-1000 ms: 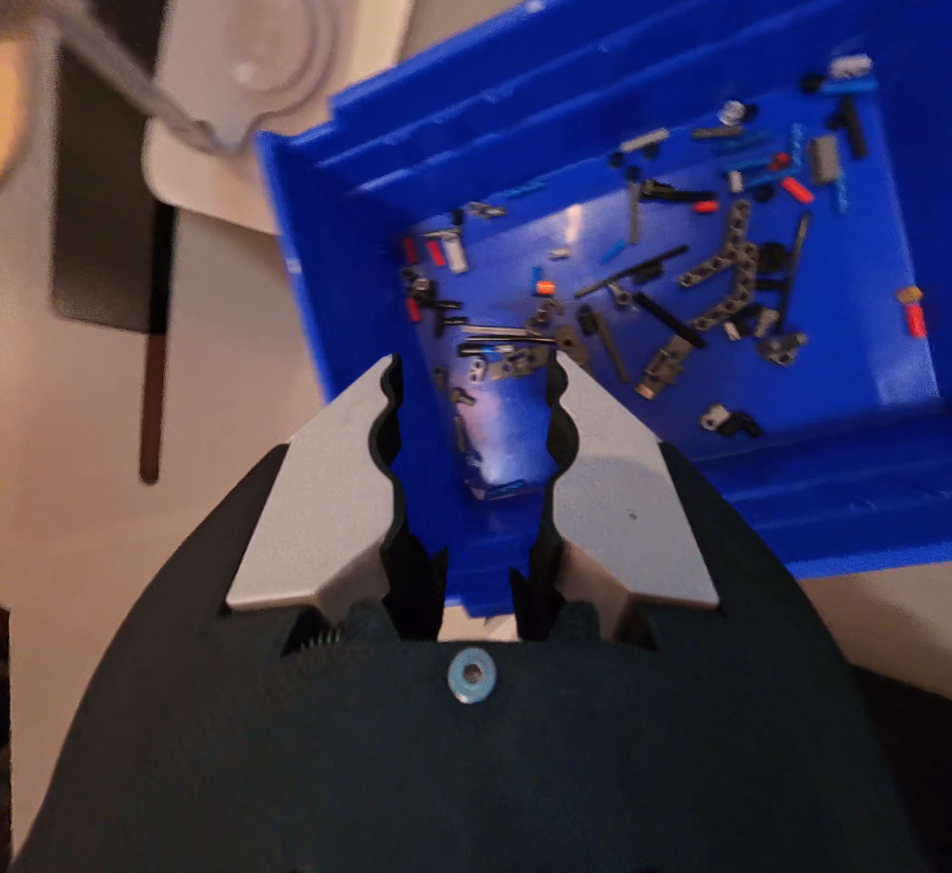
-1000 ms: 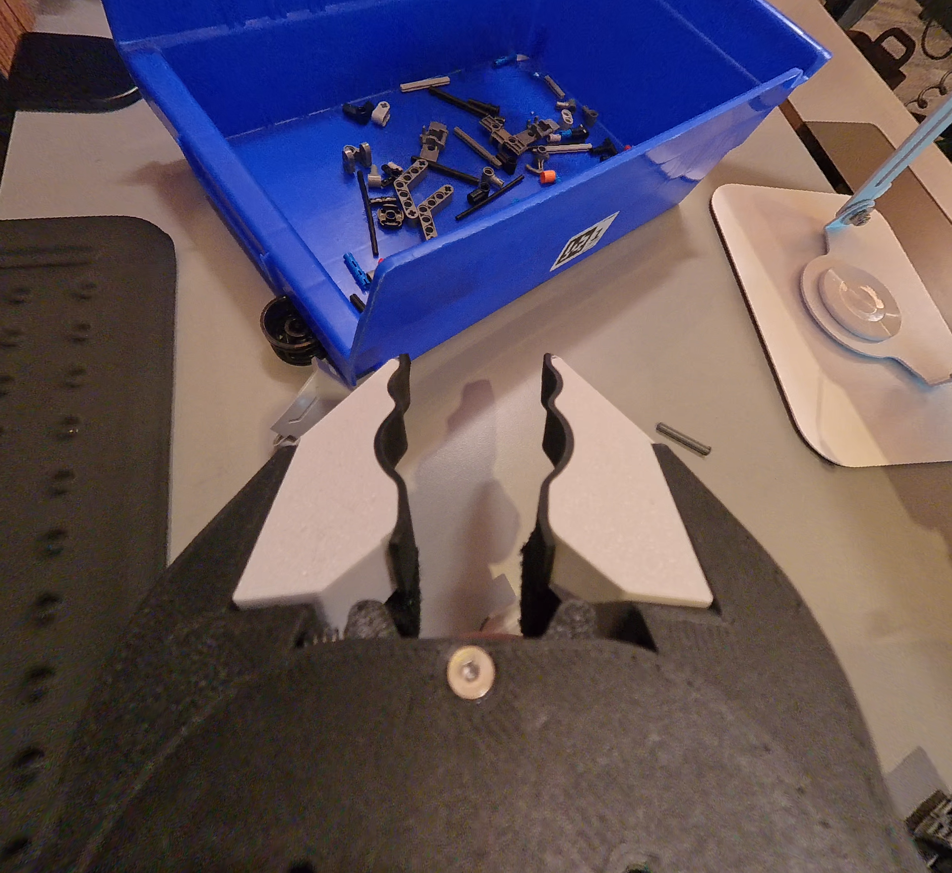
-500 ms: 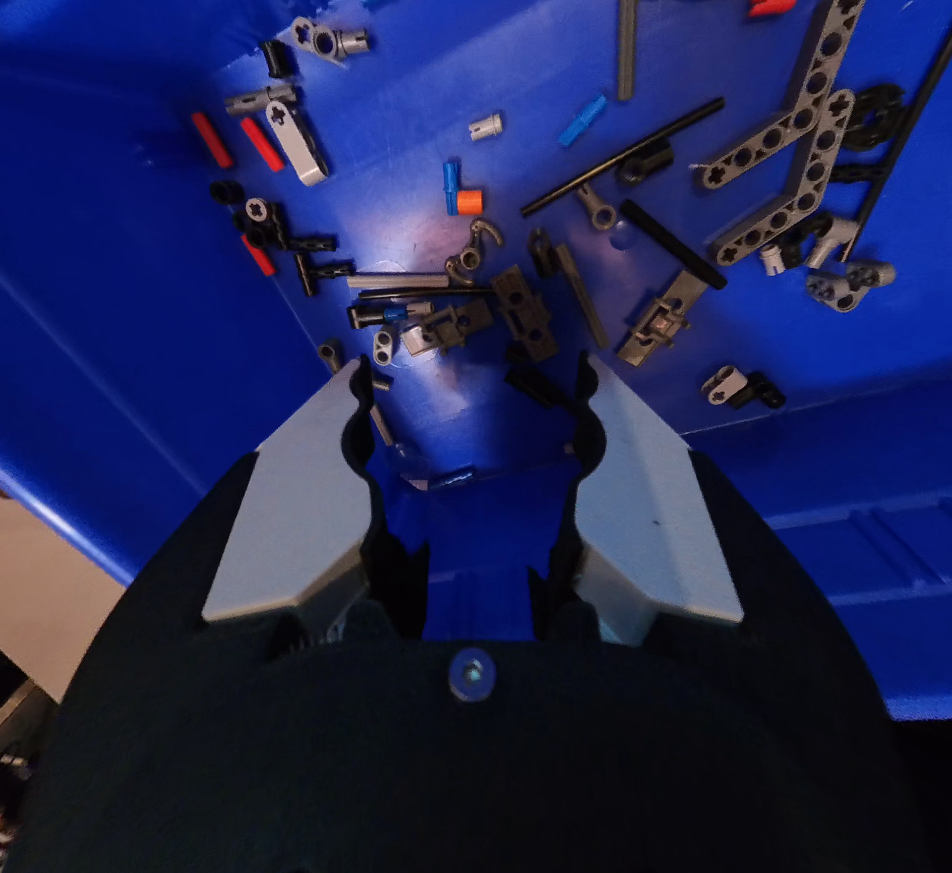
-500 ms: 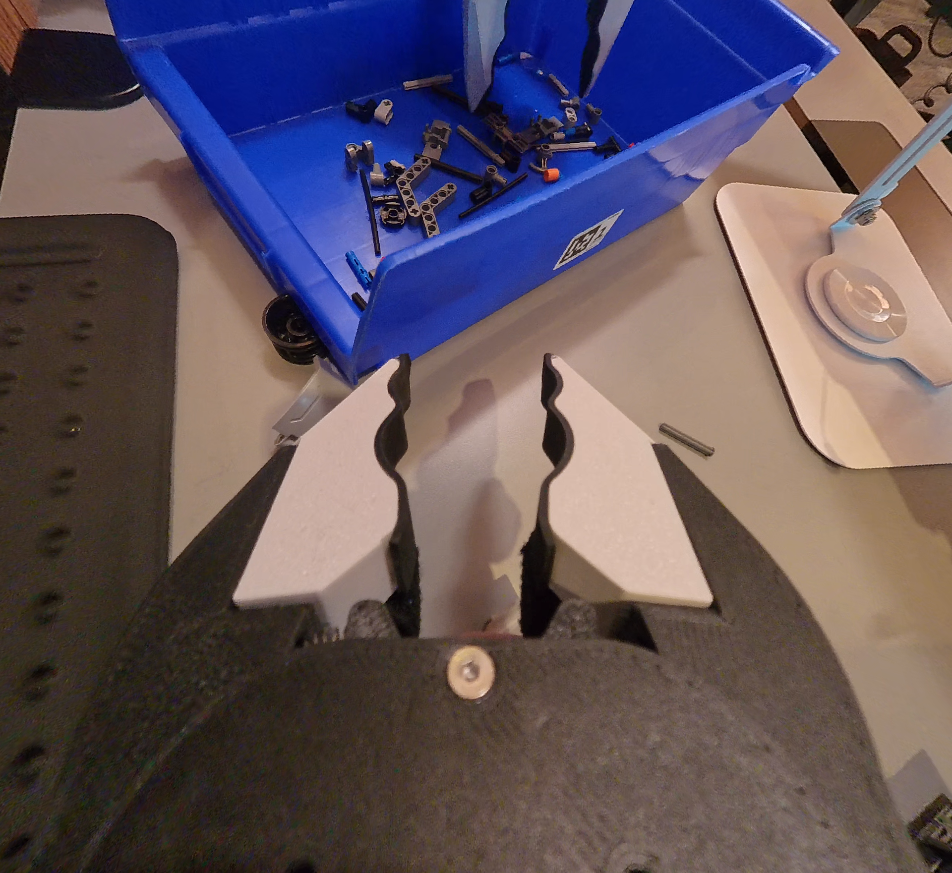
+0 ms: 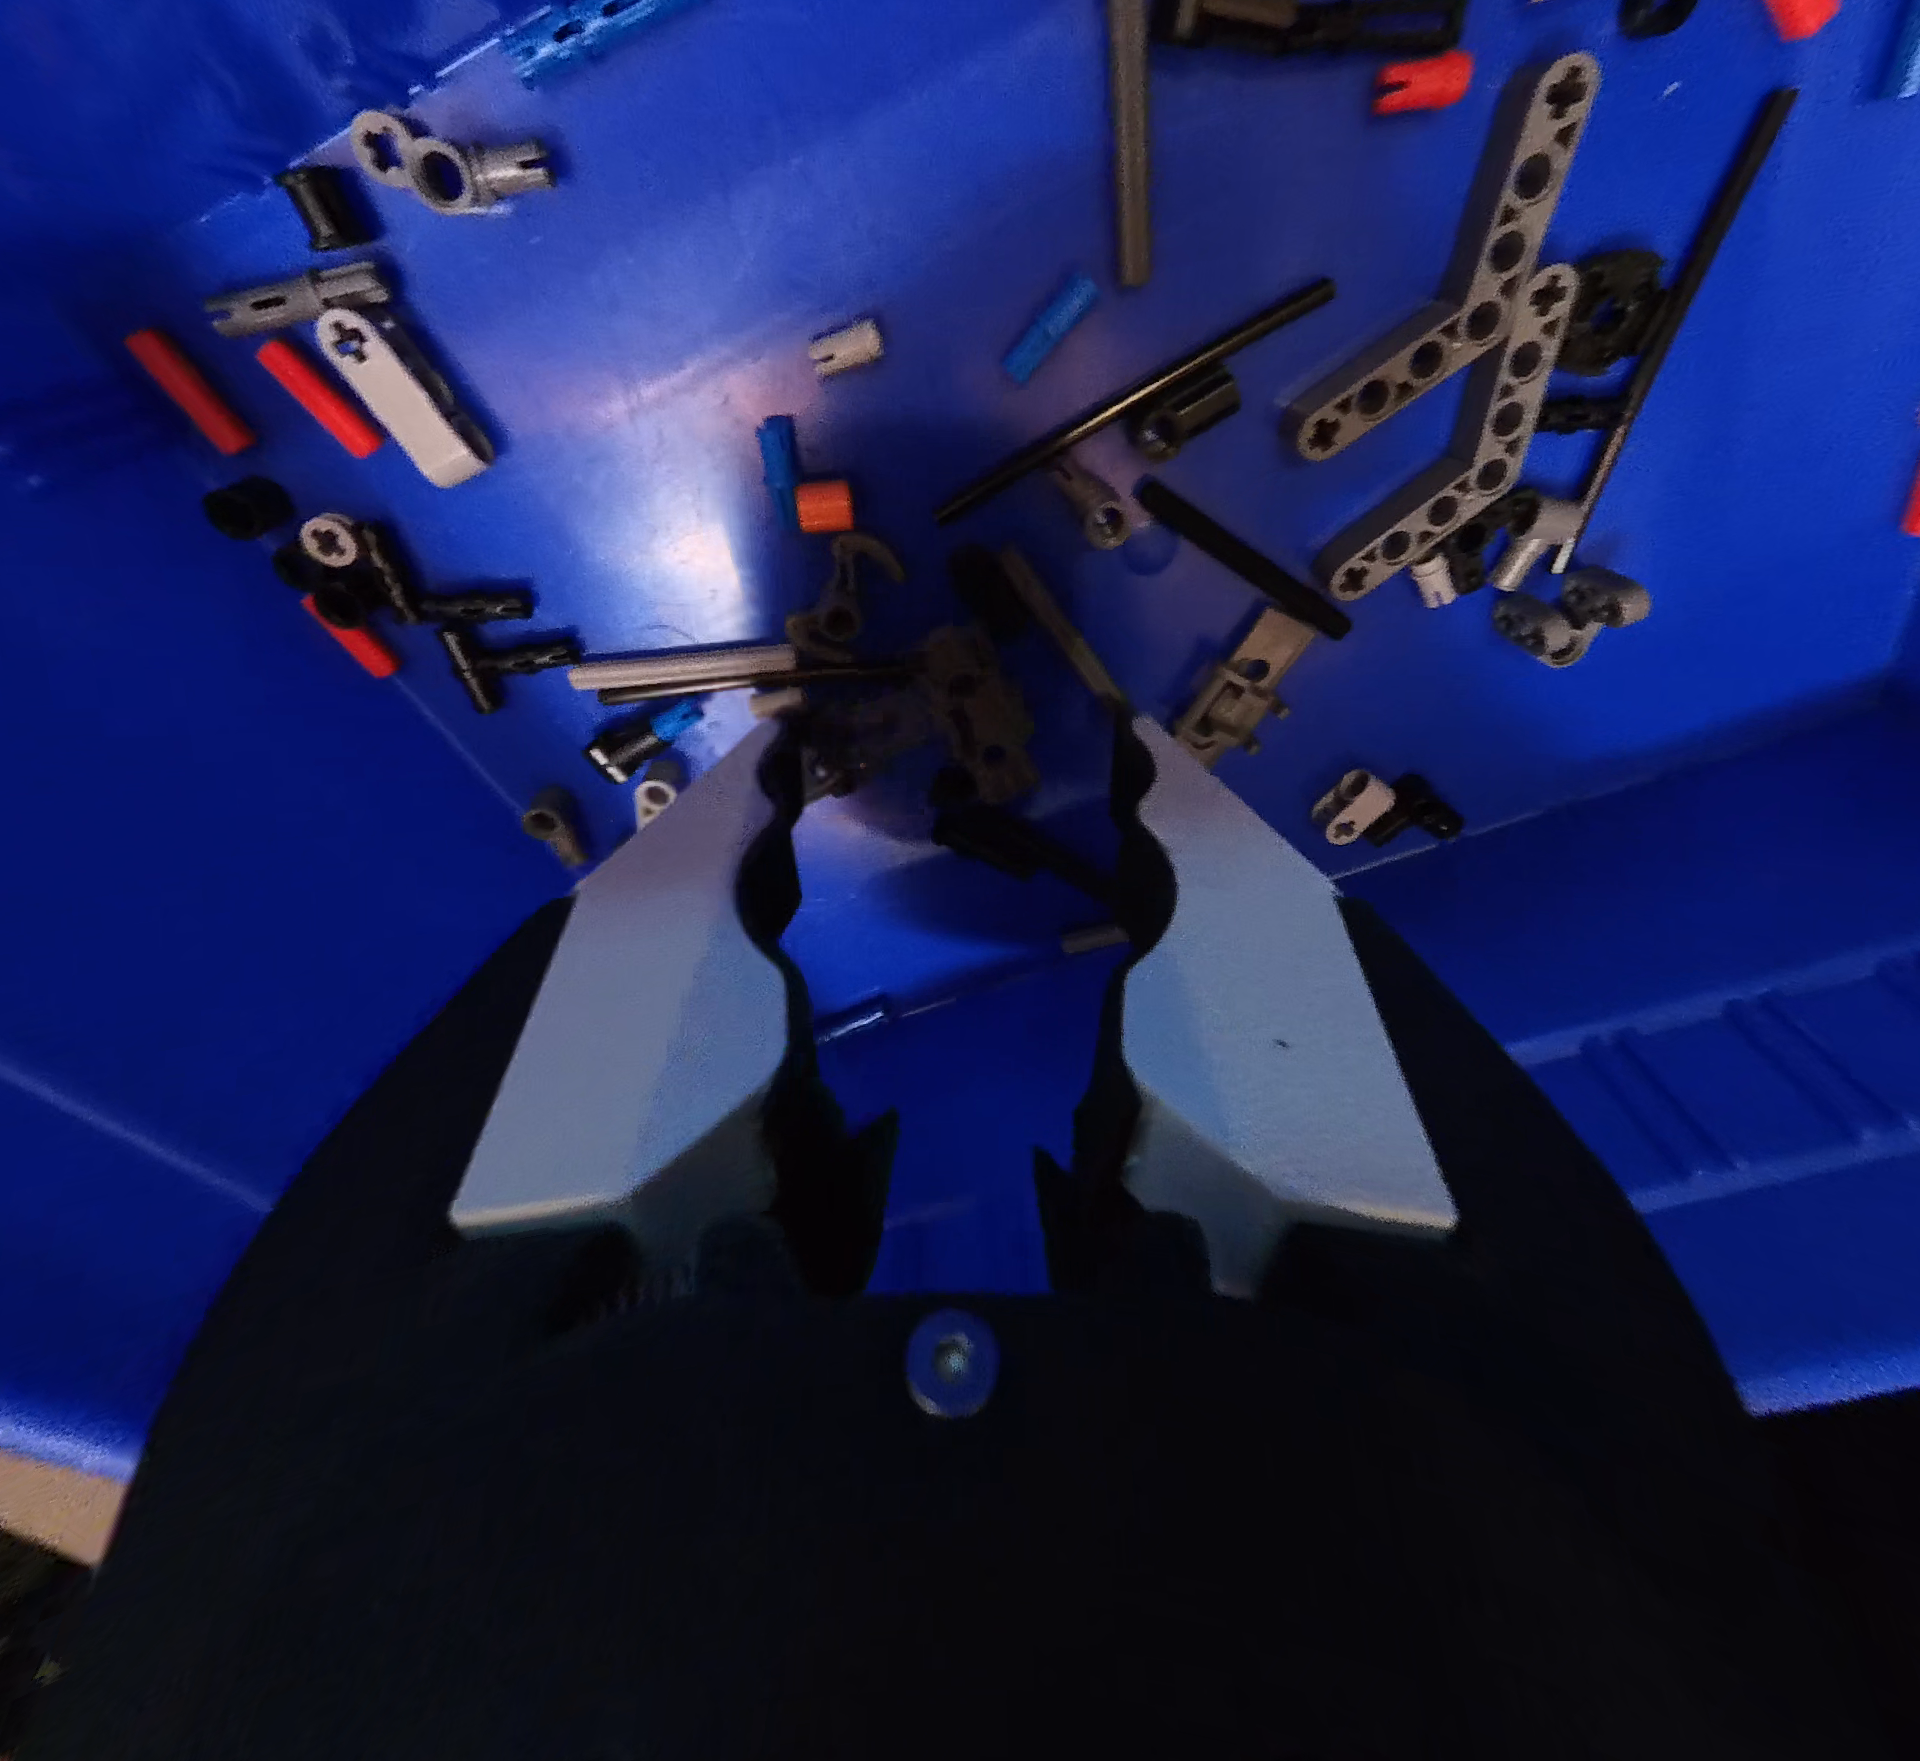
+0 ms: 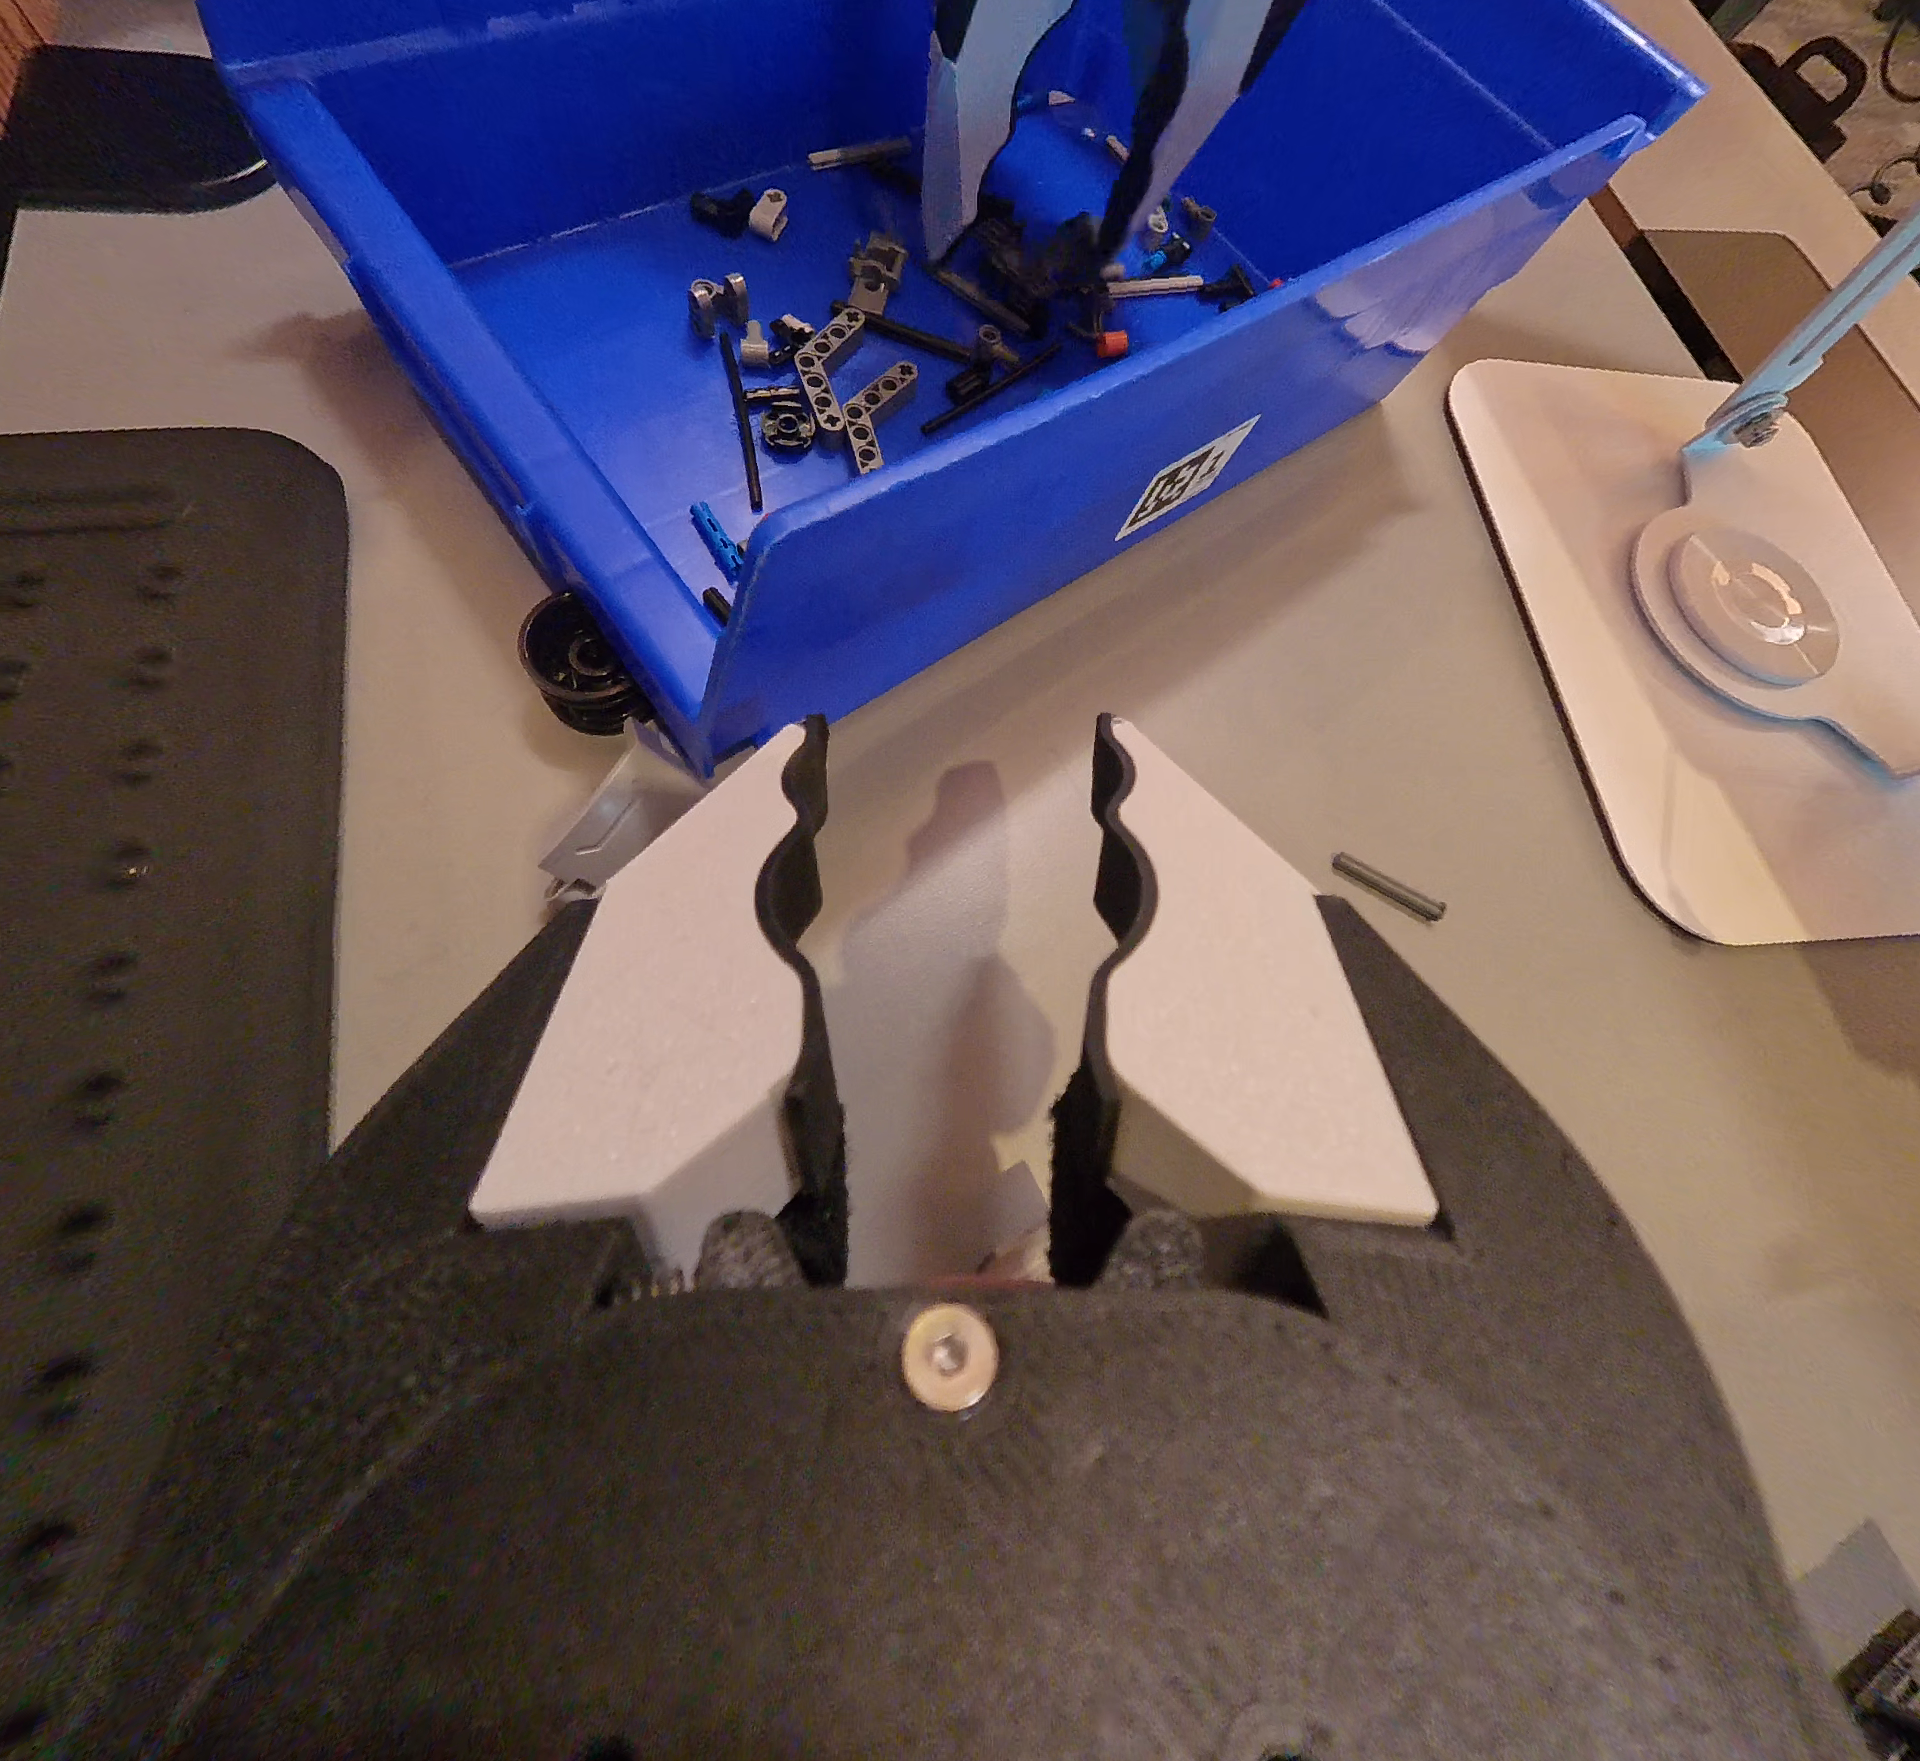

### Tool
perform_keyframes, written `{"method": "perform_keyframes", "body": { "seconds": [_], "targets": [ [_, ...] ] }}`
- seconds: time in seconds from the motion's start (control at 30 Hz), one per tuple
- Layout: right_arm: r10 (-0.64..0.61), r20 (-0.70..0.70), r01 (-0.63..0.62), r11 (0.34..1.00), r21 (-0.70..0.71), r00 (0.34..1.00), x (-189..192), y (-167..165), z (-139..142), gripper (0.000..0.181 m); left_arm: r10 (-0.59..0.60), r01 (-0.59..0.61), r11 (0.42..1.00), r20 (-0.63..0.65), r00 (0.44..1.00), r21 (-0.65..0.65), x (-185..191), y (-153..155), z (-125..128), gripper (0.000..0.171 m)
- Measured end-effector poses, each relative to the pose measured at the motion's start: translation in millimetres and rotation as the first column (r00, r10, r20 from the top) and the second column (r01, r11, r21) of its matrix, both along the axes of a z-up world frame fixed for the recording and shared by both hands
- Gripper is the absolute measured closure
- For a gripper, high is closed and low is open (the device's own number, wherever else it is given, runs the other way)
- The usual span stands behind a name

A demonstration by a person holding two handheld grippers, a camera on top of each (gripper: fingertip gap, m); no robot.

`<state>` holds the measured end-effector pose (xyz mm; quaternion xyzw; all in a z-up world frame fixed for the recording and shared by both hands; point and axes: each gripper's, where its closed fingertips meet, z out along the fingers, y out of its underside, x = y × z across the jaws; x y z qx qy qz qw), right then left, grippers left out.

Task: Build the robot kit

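Observation:
My left gripper (image 5: 951, 740) is open, deep inside a blue bin (image 5: 208, 880), its tips just above the floor. They straddle a cluster of small dark grey and black building pieces (image 5: 966, 724). A light grey rod (image 5: 675, 667) lies just left of the tips. The right wrist view shows the left gripper (image 6: 1023, 251) reaching down into the bin (image 6: 987, 558) from above. My right gripper (image 6: 951, 745) is open and empty, low over the grey table (image 6: 1299, 724) in front of the bin.
Grey angled beams (image 5: 1475, 381), red pins (image 5: 312, 397) and black axles (image 5: 1132, 402) lie scattered on the bin floor. On the table are a black wheel (image 6: 582, 667), a grey piece (image 6: 603, 828), a dark pin (image 6: 1387, 886), a black mat (image 6: 135, 880) and a white board (image 6: 1621, 672) with a stand. The left gripper's tips are roughly 20 cm from the right gripper's. The right tips stand about 12 cm off the dark pin (image 6: 1387, 886).
My left gripper has dropped from above the bin's edge down to its floor, closing in on the dark cluster, and its jaws have opened wider. My right gripper has stayed still.

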<state>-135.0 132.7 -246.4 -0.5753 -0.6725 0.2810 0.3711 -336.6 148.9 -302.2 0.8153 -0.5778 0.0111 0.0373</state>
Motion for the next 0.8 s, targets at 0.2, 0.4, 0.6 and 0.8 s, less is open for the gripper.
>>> {"method": "perform_keyframes", "body": {
  "seconds": [0.2, 0.4, 0.6, 0.8],
  "targets": [
    [0.004, -0.003, -0.004, 1.000, -0.001, 1.000, 0.5, -0.8, 1.0, 0.132, -0.060, 0.064, 0.996, 0.071, 0.996, -0.067, 14.9, -17.1, 1.1, 0.151],
    [0.002, -0.007, -0.002, 1.000, -0.002, 1.000, 1.3, -0.4, 2.1, 0.132, -0.062, 0.059, 0.998, 0.118, 0.991, 0.033, 17.4, -2.2, 14.6, 0.124],
    [0.002, -0.006, -0.002, 1.000, -0.003, 1.000, 1.6, -0.3, 2.0, 0.132, -0.007, -0.011, 0.987, 0.111, 0.994, 0.158, 4.5, 24.1, 24.1, 0.106],
    [0.003, -0.004, -0.003, 1.000, -0.002, 1.000, 1.8, -0.5, 1.6, 0.132, 0.048, -0.049, 0.997, 0.018, 0.999, 0.062, -6.3, 14.0, 2.1, 0.082]
  ]
}}
